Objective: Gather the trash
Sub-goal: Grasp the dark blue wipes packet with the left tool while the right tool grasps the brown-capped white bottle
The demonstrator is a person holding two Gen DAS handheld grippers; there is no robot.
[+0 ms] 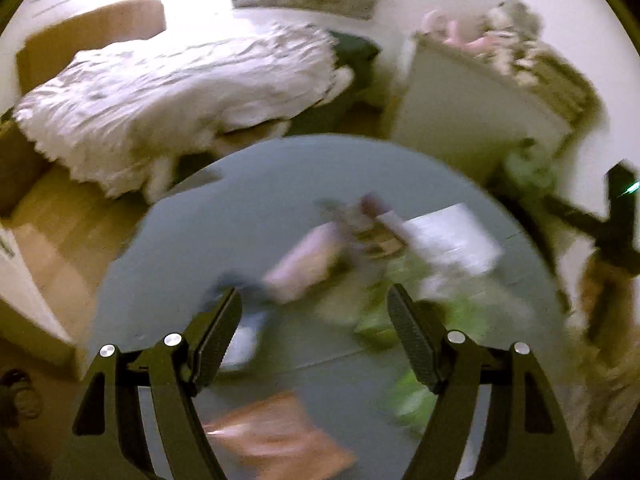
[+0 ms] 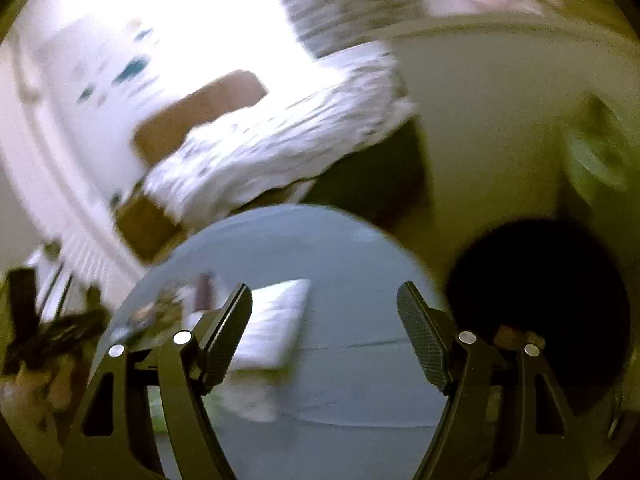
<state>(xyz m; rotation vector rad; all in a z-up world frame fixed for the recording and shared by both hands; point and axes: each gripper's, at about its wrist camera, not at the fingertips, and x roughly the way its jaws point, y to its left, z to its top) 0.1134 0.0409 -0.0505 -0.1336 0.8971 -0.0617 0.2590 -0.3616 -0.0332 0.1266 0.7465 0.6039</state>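
Both views are blurred by motion. In the left wrist view a round grey table (image 1: 200,248) carries scattered trash: a white paper sheet (image 1: 452,236), a pink box (image 1: 308,268), a crumpled patterned wrapper (image 1: 368,228), green wrappers (image 1: 376,316), an orange packet (image 1: 280,436) and a blue-white item (image 1: 244,340). My left gripper (image 1: 314,300) is open and empty above them. In the right wrist view my right gripper (image 2: 324,296) is open and empty above the same table (image 2: 360,380), with the white paper (image 2: 272,320) by its left finger. A black round bin (image 2: 536,280) stands right of the table.
A bed with a white rumpled cover (image 1: 160,100) lies behind the table, with a wooden floor (image 1: 60,232) between. A white cabinet (image 1: 472,108) with soft toys on top stands at the back right. A black stand (image 1: 600,220) is at the right.
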